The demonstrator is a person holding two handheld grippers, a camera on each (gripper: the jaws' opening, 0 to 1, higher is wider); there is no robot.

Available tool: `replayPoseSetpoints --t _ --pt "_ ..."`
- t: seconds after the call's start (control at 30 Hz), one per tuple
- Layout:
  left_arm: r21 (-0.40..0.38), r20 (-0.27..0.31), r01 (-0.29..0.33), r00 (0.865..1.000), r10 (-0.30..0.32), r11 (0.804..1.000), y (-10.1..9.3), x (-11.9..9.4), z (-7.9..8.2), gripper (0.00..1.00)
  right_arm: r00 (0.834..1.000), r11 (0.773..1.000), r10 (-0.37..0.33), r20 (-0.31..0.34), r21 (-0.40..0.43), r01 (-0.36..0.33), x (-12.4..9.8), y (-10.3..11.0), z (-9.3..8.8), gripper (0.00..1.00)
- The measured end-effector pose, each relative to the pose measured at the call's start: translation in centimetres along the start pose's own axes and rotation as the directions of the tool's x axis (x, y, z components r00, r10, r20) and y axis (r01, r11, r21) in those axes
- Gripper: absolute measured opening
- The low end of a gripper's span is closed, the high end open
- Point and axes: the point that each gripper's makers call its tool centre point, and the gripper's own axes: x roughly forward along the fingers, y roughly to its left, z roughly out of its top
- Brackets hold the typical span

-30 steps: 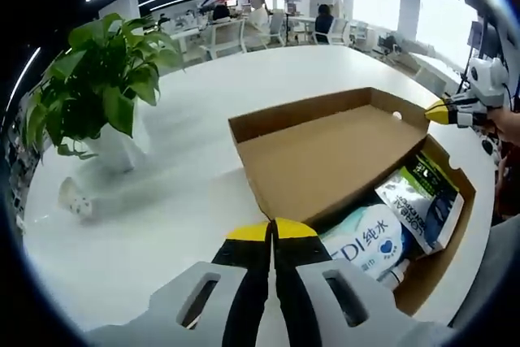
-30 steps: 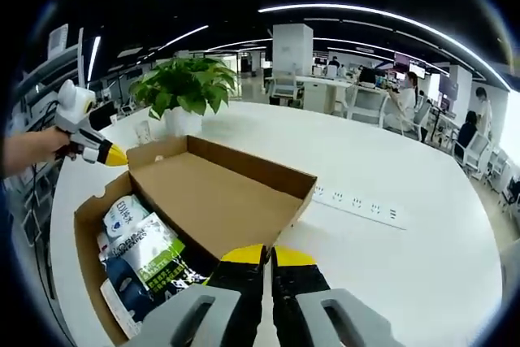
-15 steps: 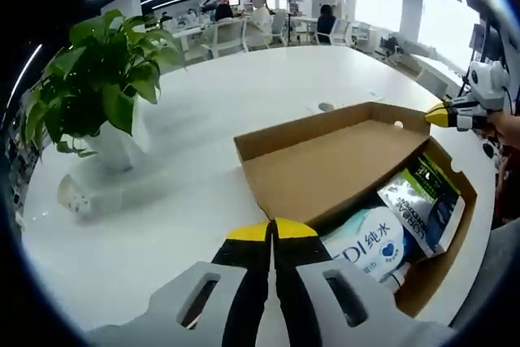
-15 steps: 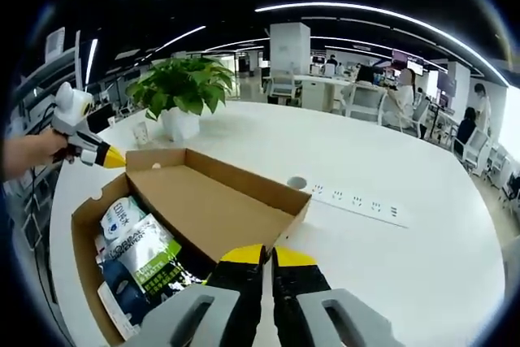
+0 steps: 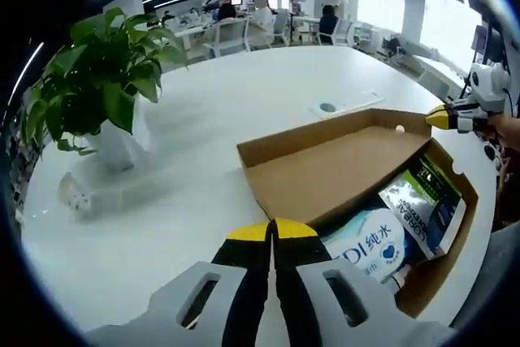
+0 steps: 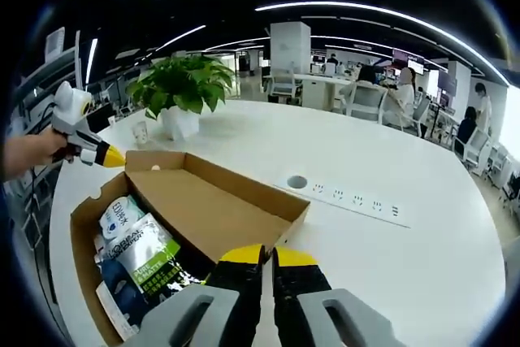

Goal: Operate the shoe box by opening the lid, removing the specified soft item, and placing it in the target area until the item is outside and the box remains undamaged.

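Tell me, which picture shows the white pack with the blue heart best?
The left gripper view: the white pack lies close, its blue heart and lettering facing the camera inside the open shoe box. In the right gripper view the pack is smaller, farther off and partly covered by a green-labelled pack.

White table: shoe box, potted plant.

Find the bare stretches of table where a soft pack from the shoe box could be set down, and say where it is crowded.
Free: the white table between the open lid and the power strip, and beyond that strip. Also free is the stretch between the potted plant and the lid. Crowded: inside the shoe box, where the packs overlap.
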Motion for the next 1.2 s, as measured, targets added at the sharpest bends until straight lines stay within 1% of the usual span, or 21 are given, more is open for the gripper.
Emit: replayPoseSetpoints --t 0.17,0.4,0.47,0.63,0.77,0.87,0.97,1.07,1.2 --pt "0.013 0.001 -0.004 1.000 0.004 1.000 -0.1 -0.2 0.0 0.00 1.000 1.000 0.000 0.004 0.004 0.000 -0.1 0.1 0.0 0.00" --pt "0.012 0.007 -0.011 1.000 0.011 1.000 -0.2 -0.5 0.0 0.00 1.000 1.000 0.010 0.002 -0.021 -0.010 -0.3 0.2 0.1 0.00" --pt "0.011 0.010 -0.015 1.000 0.015 1.000 -0.1 -0.5 0.1 0.01 1.000 1.000 0.016 -0.003 -0.024 -0.016 -0.4 0.1 0.0 0.00" --pt "0.007 0.022 -0.022 1.000 0.022 1.000 0.0 -1.1 0.2 0.04 0.999 0.999 0.032 0.002 -0.041 -0.032 -0.9 0.6 0.0 0.04" --pt "-0.008 0.036 -0.021 0.999 0.021 1.000 -0.5 -2.3 0.2 0.09 0.998 0.997 0.053 0.016 -0.054 -0.052 -1.5 1.3 0.3 0.12" --pt "0.004 0.036 -0.023 0.999 0.022 1.000 -0.9 -3.0 -0.2 0.12 0.997 0.995 0.072 0.018 -0.069 -0.070 -1.8 2.0 0.3 0.19" --pt "-0.001 0.039 -0.015 0.999 0.015 1.000 -1.5 -3.8 -0.5 0.16 0.994 0.992 0.101 0.030 -0.082 -0.099 -2.4 2.9 0.6 0.18" --pt "0.005 0.041 -0.011 0.999 0.011 1.000 -1.9 -4.4 -0.8 0.18 0.992 0.987 0.119 0.035 -0.111 -0.114 -3.0 3.7 0.8 0.21" --pt "0.009 0.041 -0.002 0.999 0.002 1.000 -3.0 -5.5 -1.5 0.20 0.989 0.982 0.143 0.038 -0.131 -0.136 -3.5 4.8 0.9 0.22"
